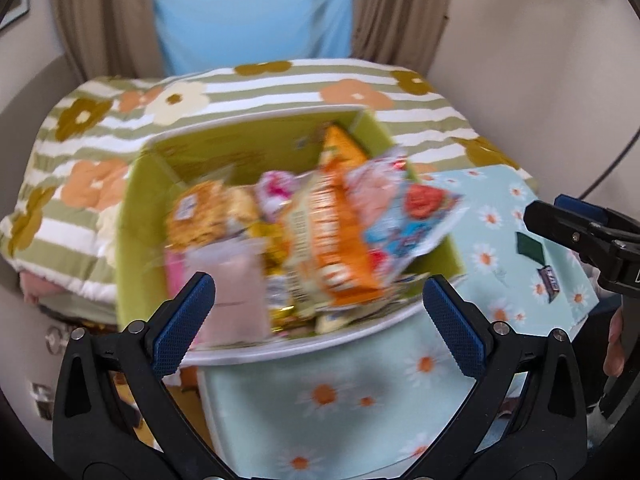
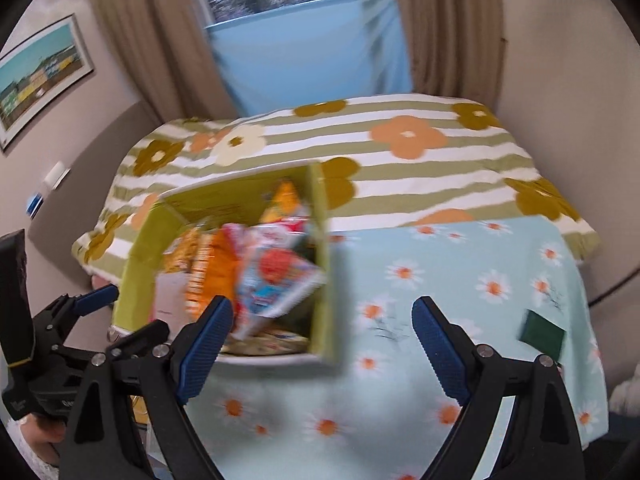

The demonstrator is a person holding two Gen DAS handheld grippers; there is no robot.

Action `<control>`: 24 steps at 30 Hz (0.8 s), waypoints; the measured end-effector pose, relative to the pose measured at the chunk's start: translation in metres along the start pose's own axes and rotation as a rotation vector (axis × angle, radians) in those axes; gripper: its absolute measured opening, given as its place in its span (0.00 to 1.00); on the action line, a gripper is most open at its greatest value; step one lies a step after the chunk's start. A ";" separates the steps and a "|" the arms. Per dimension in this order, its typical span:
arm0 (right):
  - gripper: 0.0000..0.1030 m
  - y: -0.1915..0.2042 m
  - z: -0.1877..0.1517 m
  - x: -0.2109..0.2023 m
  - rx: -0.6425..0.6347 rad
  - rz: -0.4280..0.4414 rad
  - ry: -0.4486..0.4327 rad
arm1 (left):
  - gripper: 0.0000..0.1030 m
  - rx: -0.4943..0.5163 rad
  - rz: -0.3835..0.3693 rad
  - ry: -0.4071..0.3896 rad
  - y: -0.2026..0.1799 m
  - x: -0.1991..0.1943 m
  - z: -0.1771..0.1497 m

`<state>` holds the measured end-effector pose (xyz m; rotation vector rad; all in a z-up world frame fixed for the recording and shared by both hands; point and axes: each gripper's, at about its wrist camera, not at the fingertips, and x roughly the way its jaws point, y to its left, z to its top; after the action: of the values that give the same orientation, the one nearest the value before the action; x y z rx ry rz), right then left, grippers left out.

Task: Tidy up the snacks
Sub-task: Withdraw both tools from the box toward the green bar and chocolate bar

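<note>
The left claw (image 1: 318, 324) hangs with its blue-padded fingers spread wide and nothing between them, just in front of the open lime-green cardboard box (image 1: 140, 216), which sits at the left end of the daisy-print pale-blue cloth covering the bench (image 1: 360, 392) and is heaped with blurred snack packets, an orange crinkly bag (image 1: 340, 240) and a blue-and-red pouch (image 1: 404, 224) on top. Further right on the cloth lie a small dark-green square packet (image 2: 542, 334) and a little dark wrapped candy bar (image 1: 550, 278), well apart from the box. The right claw (image 2: 322, 354) is likewise spread and empty, above the cloth between the box and the green packet.
</note>
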<state>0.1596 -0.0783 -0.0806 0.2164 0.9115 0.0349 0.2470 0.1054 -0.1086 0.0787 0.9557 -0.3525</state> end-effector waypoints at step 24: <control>0.86 -0.242 -0.024 -0.060 -0.009 -0.073 0.072 | 1.00 0.133 -0.156 0.186 -0.302 0.087 -0.024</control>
<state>0.0890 -0.3179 -0.0962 0.1737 0.9906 -0.0208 0.1743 -0.1957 -0.1660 0.1614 1.1252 -0.5600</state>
